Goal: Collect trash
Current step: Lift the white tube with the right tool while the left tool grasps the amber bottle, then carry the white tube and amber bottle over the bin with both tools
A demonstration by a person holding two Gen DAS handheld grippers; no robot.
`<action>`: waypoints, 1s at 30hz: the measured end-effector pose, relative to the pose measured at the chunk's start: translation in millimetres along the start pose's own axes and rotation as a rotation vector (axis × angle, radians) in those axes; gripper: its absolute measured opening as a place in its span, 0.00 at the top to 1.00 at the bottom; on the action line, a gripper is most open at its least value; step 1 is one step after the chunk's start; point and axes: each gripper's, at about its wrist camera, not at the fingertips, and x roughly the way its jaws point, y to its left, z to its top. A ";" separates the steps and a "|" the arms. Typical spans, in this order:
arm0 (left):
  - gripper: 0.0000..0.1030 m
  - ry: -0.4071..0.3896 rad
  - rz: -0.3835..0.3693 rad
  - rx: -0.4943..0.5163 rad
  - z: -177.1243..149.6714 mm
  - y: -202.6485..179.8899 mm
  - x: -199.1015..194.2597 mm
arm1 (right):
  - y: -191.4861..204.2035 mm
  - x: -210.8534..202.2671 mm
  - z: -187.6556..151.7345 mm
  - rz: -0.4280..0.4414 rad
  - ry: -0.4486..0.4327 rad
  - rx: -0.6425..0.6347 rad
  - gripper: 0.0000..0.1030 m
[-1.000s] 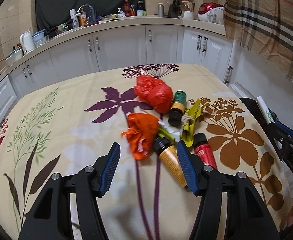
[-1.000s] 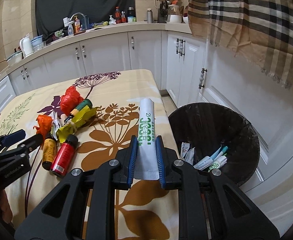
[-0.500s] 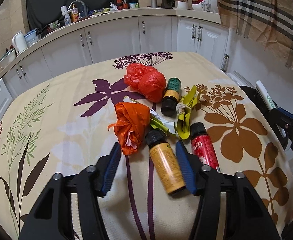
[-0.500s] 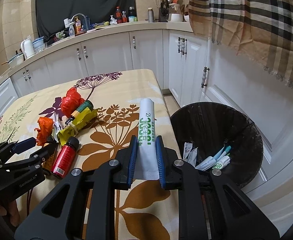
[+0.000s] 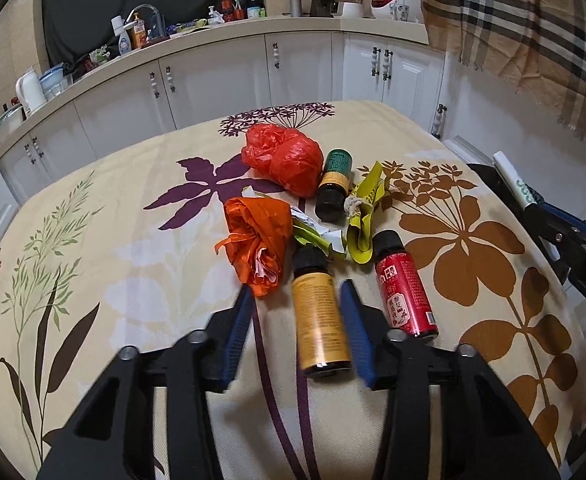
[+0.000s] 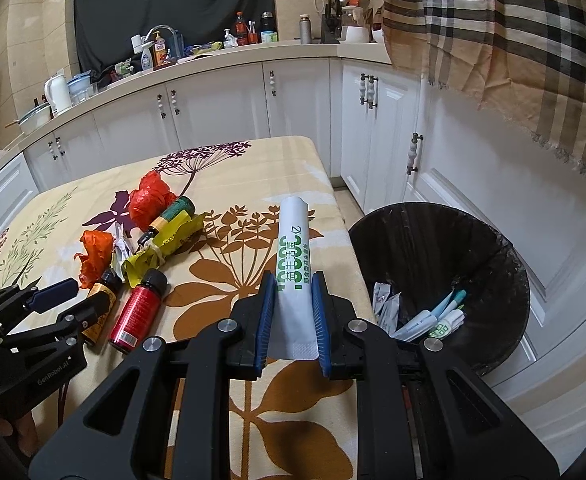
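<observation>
My left gripper (image 5: 295,300) is open, its jaws on either side of a yellow bottle (image 5: 319,316) with a black cap that lies on the flowered tablecloth (image 5: 133,248). Beside it lie a red bottle (image 5: 403,286), an orange bag (image 5: 259,242), a red bag (image 5: 283,156), a green-capped bottle (image 5: 333,186) and a yellow-green wrapper (image 5: 365,212). My right gripper (image 6: 292,288) is shut on a white tube with green print (image 6: 293,264), held above the table's right edge, left of the black bin (image 6: 445,280).
The bin holds several tubes and packets (image 6: 433,316) and stands on the floor against white cabinets (image 6: 473,184). A plaid cloth (image 6: 513,40) hangs above it. A cluttered counter (image 5: 197,36) runs along the back.
My left gripper has moved forward over the table until its open jaws straddle the yellow bottle. My right gripper keeps hold of the tube and has barely moved.
</observation>
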 end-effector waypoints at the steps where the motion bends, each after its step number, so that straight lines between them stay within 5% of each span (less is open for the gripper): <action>1: 0.64 0.005 -0.004 0.001 -0.8 0.1 0.4 | 0.9 -0.6 -0.1 0.001 0.000 -0.002 0.82; 6: 0.75 0.015 -0.029 -0.010 -4.5 2.6 -0.6 | 2.4 -3.6 0.0 0.002 -0.007 -0.003 0.82; 16: 0.76 -0.071 -0.030 0.003 -1.9 0.6 -24.6 | 0.8 -15.3 3.4 -0.012 -0.042 0.001 0.82; 30: 0.76 -0.265 -0.142 0.079 61.3 -51.6 -38.9 | -48.3 -32.5 32.8 -0.159 -0.158 0.044 0.82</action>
